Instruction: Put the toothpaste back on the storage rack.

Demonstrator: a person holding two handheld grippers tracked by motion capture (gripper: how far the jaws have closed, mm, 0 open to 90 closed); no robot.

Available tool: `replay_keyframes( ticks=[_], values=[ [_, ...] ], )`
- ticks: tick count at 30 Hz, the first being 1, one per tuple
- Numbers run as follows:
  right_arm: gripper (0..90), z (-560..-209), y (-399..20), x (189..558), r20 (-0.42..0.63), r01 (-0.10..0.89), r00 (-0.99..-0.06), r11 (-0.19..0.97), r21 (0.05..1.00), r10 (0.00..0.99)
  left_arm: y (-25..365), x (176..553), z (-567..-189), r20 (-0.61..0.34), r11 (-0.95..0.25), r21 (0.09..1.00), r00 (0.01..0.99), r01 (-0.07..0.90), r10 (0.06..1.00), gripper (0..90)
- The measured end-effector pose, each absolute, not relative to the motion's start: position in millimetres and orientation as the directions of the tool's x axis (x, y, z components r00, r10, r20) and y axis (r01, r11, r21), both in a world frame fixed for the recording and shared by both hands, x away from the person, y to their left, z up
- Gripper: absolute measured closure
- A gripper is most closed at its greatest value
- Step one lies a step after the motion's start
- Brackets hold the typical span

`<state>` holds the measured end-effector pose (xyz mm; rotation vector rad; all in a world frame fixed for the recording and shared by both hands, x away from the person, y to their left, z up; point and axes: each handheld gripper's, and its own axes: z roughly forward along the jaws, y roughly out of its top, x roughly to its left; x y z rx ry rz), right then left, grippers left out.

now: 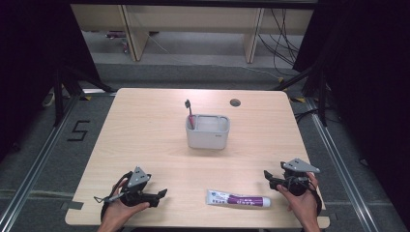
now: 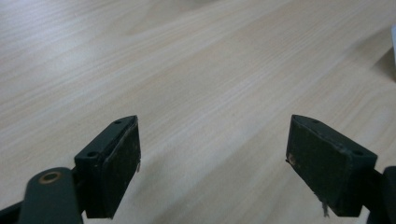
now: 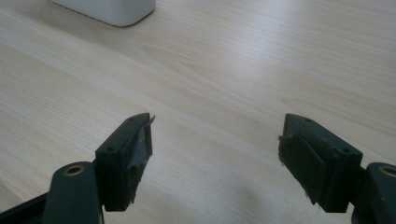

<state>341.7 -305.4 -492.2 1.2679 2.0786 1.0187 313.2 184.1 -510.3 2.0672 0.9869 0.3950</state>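
Two tools apart, toothpaste tube [image 1: 238, 198] between; holder [image 1: 208, 131] beyond.

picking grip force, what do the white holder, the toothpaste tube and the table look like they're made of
Holder: looks like matte white plastic or ceramic, with smooth rounded corners and no gloss; can't tell which.
Toothpaste tube: probably soft laminate plastic, a flattish body with white and purple print.
Table: pale wood or wood-look laminate, with fine straight grain lines and a low sheen in both gripper views.
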Motion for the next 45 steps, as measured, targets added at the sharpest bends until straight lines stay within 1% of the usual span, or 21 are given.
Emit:
replay_keyframes(
  ticks=[8,11,14,15,16,19,21,22,24,25,27,29,32,34,36,39,41,42,43,44,45],
  values=[
    [26.3,-490.5,-305.6,340.4,-0.017,0.53,-0.459,0.288,0.797,0.889,183.3,310.6,-511.3,-0.047,-0.393,0.766,0.654,0.509,0.755,17.3],
    [25.9,-487.0,-301.5,336.7,0.04,0.564,-0.471,0.266,0.782,0.881,184.5,311.6,-511.7,-0.031,-0.402,0.767,0.655,0.5,0.755,17.3],
    [24.9,-480.3,-294.0,336.5,-0.01,0.525,-0.541,0.347,0.777,0.841,186.1,312.9,-512.1,-0.035,-0.398,0.763,0.647,0.51,0.762,17.3],
    [24.9,-476.6,-290.0,334.3,-0.001,0.535,-0.555,0.357,0.766,0.832,186.3,313.2,-512.8,-0.029,-0.397,0.764,0.642,0.509,0.766,17.4],
    [24.5,-472.8,-286.7,332.8,-0.037,0.505,-0.568,0.384,0.773,0.822,186.9,313.2,-512.7,-0.027,-0.405,0.76,0.647,0.508,0.762,17.3],
    [23.3,-461.6,-274.2,325.4,-0.02,0.504,-0.612,0.41,0.76,0.79,185.4,313.8,-513.9,-0.033,-0.405,0.76,0.651,0.509,0.758,17.3],
    [22.4,-455.5,-267.5,322.6,-0.055,0.459,-0.654,0.453,0.765,0.754,182.5,313.4,-515.0,-0.037,-0.394,0.764,0.645,0.51,0.764,17.3],
    [20.5,-453.7,-263.5,321.0,-0.06,0.453,-0.672,0.474,0.755,0.738,182.1,312.9,-515.3,-0.038,-0.397,0.762,0.647,0.511,0.761,17.3],
    [20.0,-453.3,-253.7,316.5,-0.06,0.457,-0.705,0.518,0.723,0.706,181.9,312.0,-515.6,-0.034,-0.403,0.757,0.647,0.515,0.762,17.4],
    [19.7,-453.0,-250.3,316.1,-0.088,0.423,-0.728,0.546,0.723,0.68,182.3,312.0,-515.8,-0.034,-0.403,0.759,0.649,0.512,0.76,17.3],
    [18.5,-454.3,-240.0,311.5,-0.062,0.44,-0.748,0.564,0.699,0.661,183.3,312.1,-515.8,-0.036,-0.397,0.76,0.643,0.514,0.765,17.3],
    [18.6,-456.8,-233.6,309.5,-0.065,0.432,-0.77,0.594,0.679,0.634,184.1,312.2,-515.7,-0.035,-0.394,0.762,0.639,0.515,0.769,17.4],
    [15.8,-462.3,-224.0,305.7,-0.09,0.415,-0.797,0.649,0.637,0.598,184.2,311.5,-516.0,-0.034,-0.399,0.758,0.642,0.516,0.766,17.4],
    [17.5,-464.9,-219.1,304.6,-0.122,0.379,-0.822,0.695,0.611,0.556,184.8,311.3,-515.5,-0.027,-0.409,0.754,0.647,0.514,0.762,17.5],
    [17.5,-467.5,-214.6,303.3,-0.127,0.378,-0.828,0.711,0.594,0.546,184.8,310.9,-514.8,-0.025,-0.411,0.755,0.649,0.511,0.76,17.5],
    [23.3,-469.6,-211.5,302.0,-0.146,0.358,-0.841,0.737,0.573,0.521,185.8,310.8,-515.3,-0.023,-0.419,0.75,0.653,0.512,0.757,17.6],
    [23.4,-470.7,-211.8,303.2,-0.171,0.333,-0.852,0.764,0.553,0.495,185.9,311.0,-514.8,-0.018,-0.422,0.75,0.653,0.51,0.757,17.6],
    [25.0,-471.0,-211.2,301.1,-0.155,0.362,-0.844,0.759,0.54,0.513,185.4,311.5,-515.6,-0.021,-0.415,0.752,0.649,0.511,0.76,17.6],
    [26.6,-473.0,-210.4,302.5,-0.171,0.326,-0.86,0.774,0.544,0.482,186.1,311.3,-515.2,-0.011,-0.428,0.744,0.65,0.513,0.76,17.7],
    [28.5,-473.0,-209.9,302.3,-0.166,0.33,-0.866,0.788,0.52,0.472,185.9,310.7,-515.6,-0.019,-0.424,0.744,0.65,0.517,0.759,17.7],
    [30.3,-474.6,-207.4,300.3,-0.142,0.347,-0.865,0.778,0.524,0.481,185.9,310.1,-515.7,-0.022,-0.421,0.747,0.652,0.515,0.758,17.8]
  ],
)
